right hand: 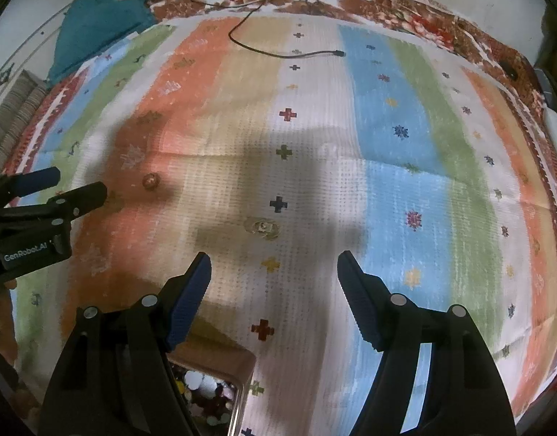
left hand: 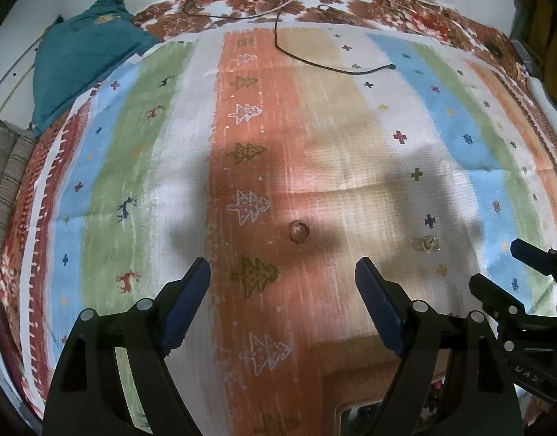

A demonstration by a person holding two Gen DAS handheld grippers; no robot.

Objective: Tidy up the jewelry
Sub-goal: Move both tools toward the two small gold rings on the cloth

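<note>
A small round reddish ring (left hand: 299, 231) lies on the orange stripe of the striped cloth (left hand: 191, 138), just ahead of my left gripper (left hand: 283, 279), which is open and holds nothing. The same ring (right hand: 151, 181) shows at the left in the right wrist view. A pale, clear-and-gold jewelry piece (right hand: 262, 227) lies on the white stripe ahead of my right gripper (right hand: 274, 272), also open and without a load. That pale piece (left hand: 427, 244) appears right of the left gripper. An open jewelry box (right hand: 213, 392) with beads inside sits under the right gripper's left finger.
A teal cushion (left hand: 78, 54) lies at the far left corner. A black cable (left hand: 315, 61) runs across the far part of the cloth. The box edge (left hand: 355, 410) peeks in at the bottom of the left wrist view. The left gripper (right hand: 42, 196) enters the right wrist view at left.
</note>
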